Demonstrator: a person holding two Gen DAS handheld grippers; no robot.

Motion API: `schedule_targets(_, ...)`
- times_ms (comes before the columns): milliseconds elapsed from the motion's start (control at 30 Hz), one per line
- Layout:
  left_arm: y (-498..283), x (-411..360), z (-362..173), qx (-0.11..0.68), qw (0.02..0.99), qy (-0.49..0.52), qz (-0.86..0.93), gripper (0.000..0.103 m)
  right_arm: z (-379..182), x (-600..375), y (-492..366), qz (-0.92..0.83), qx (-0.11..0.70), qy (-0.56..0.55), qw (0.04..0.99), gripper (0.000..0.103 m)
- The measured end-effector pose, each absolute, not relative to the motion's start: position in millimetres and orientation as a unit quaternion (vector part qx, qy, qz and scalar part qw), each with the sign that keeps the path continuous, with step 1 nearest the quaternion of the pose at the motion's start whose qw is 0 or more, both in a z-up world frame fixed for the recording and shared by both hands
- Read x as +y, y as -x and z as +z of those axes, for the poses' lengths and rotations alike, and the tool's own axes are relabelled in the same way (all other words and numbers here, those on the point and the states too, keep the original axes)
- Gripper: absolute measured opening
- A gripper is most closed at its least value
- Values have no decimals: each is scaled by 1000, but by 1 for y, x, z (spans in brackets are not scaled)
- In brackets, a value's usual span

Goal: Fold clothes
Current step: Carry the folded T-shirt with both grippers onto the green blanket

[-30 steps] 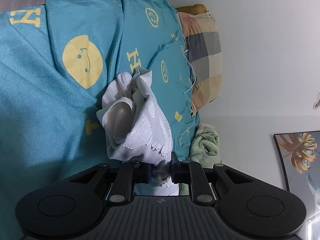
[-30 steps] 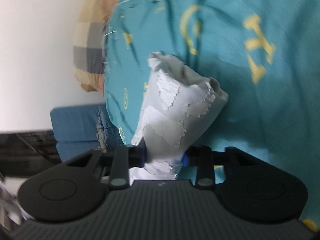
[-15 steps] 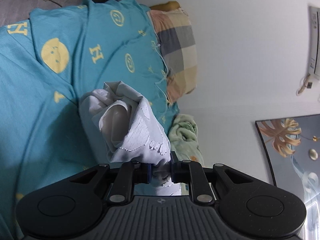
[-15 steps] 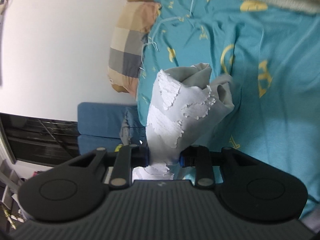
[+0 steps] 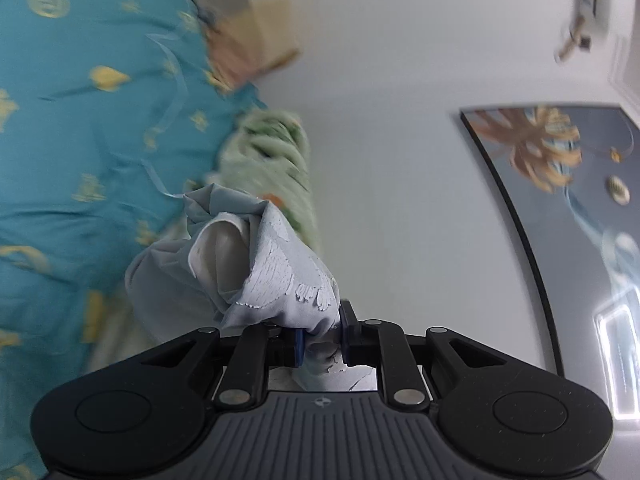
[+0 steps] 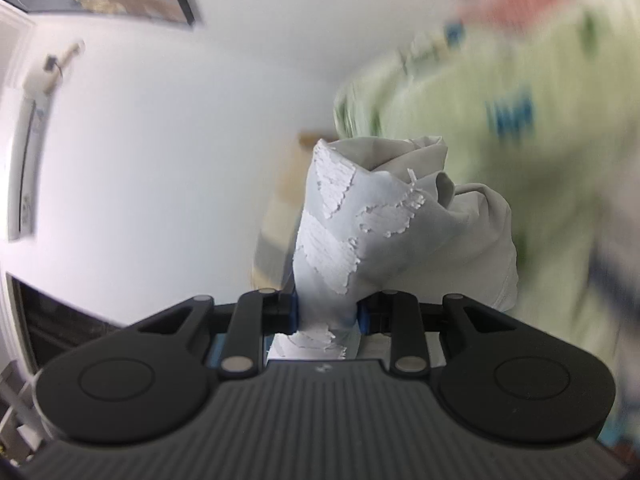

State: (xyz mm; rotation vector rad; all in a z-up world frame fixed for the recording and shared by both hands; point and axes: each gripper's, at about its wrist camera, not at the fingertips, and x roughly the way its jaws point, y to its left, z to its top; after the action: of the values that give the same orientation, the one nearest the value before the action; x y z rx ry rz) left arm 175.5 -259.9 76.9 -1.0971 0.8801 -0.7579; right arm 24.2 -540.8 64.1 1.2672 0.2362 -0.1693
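Grey cotton with a flaking white print, that's what I've got bunched in both tongs. My left gripper [image 5: 322, 334] is clamped on one wad of the grey garment [image 5: 256, 272], my right gripper [image 6: 326, 314] clamped on another. A second ago it sagged low over the teal bedspread [image 5: 88, 128]; now I've hoisted it clear, so it can shake open for folding. Beyond, the checked pillow [image 5: 244, 16] sits at the bed's far edge against the wall.

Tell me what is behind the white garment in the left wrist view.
Behind the white garment lie a teal bedspread and a pale green bundle. The bundle's lower part is covered.
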Motion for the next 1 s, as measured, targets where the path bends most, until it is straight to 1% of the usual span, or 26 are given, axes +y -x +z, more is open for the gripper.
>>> schedule_targets(133,-208,-348,84,391,681,479,-391,17,88,-619,-35,-95,68,-562,819,30)
schedule_targets(267,-224,-412,59,388,671,456,-438,18,84,-666,-24,-109,38,-522,845,30)
schedule_targets(367,-224,-438,25,403,676,418,-454,18,57,-681,-13,-130,46,-507,851,30)
schedule_targets(467,-214,-446,-14,440,675,383,-453,18,14,-685,-3,-160,95,-519,834,30)
schedule_targets(533,-205,-444,-35,457,670,371,-453,18,-16,-683,12,-167,115,-549,811,30)
schedule_targets(600,-198,-442,-50,467,671,358,-451,18,-38,-680,25,-172,124,-573,792,30)
schedule_targets(700,-189,-439,-55,475,681,336,-445,23,-52,-675,33,-176,118,-584,784,30)
schedule_targets(800,-179,-433,-41,464,711,296,-438,32,-47,-674,34,-175,124,-579,787,32)
schedule_targets(867,-170,-428,-29,456,729,268,-435,48,-41,-669,40,-179,128,-579,785,34)
schedule_targets(900,-165,-425,-22,451,737,254,-435,52,-36,-665,45,-181,129,-575,787,36)
schedule_targets(933,-160,-423,-13,443,748,238,-434,58,-30,-661,50,-183,129,-568,792,38)
schedule_targets(1000,-147,-415,5,422,770,206,-433,64,-17,-654,60,-186,130,-553,801,49)
